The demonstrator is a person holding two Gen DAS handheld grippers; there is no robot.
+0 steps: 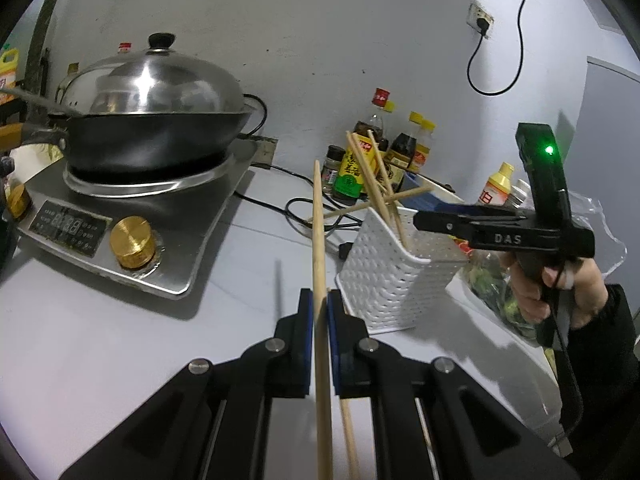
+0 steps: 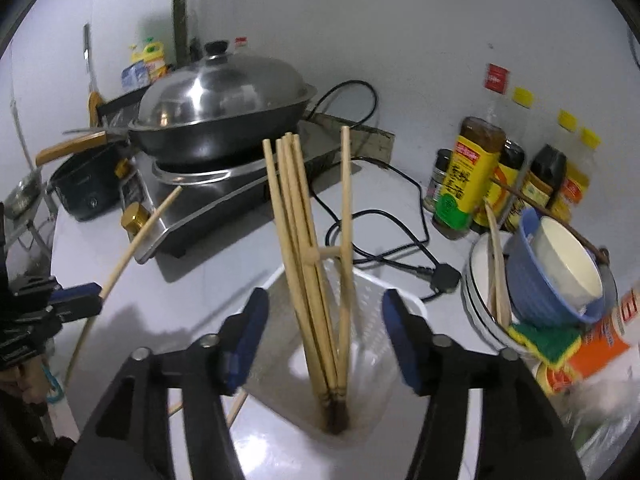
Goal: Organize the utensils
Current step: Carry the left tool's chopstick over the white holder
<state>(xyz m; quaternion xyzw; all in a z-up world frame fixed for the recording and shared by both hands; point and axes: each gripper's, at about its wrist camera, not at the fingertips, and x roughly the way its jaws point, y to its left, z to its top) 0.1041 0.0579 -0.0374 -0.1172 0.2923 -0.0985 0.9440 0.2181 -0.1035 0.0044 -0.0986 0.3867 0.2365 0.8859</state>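
**Chopstick clamped on the left, right claw wide over the holder**

Blue pads of the left gripper (image 1: 320, 308) are pressed tight on a long wooden chopstick (image 1: 319, 248), which runs up between them and points toward the back wall. A second stick lies under the claw, close to the camera. Just right of that gripper stands the white woven holder (image 1: 384, 276) on the pale counter (image 1: 100, 340), with several chopsticks leaning out of it at different angles.

Over to the right gripper (image 2: 324, 340): its jaws stand wide apart above the holder (image 2: 372, 292), the pads touching nothing. Between them rises a bundle of chopsticks (image 2: 304, 280), their dark tips down at the bottom of the holder, one stick tilted away from the rest. No earlier view, so only the open stance can be told.

A hand (image 1: 560, 288) holds that right claw by its black grip. Behind, a lidded wok (image 1: 156, 120) sits on a cooker (image 1: 132, 220) with a gold knob. Sauce bottles (image 2: 480, 176) line the wall, and a blue bowl (image 2: 552, 276) rests tilted on stacked plates at the right.
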